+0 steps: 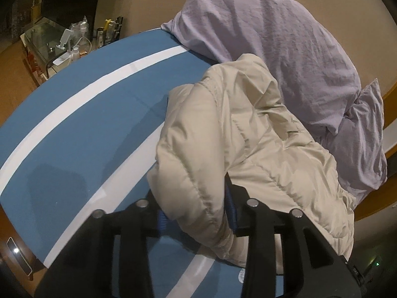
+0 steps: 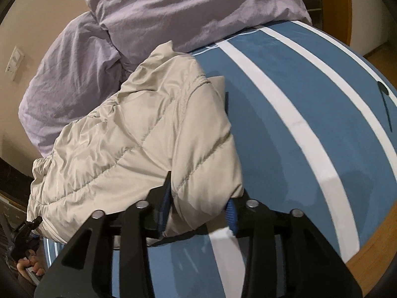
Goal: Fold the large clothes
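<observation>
Jacket first: the cream quilted puffer jacket [image 1: 238,134] lies bunched on the blue bedsheet with white stripes [image 1: 74,129], against two lilac crumpled pillows [image 1: 273,37]. The left gripper [image 1: 196,213] clamps a puffy fold of it; the right gripper [image 2: 198,206] pinches another fold.
</observation>
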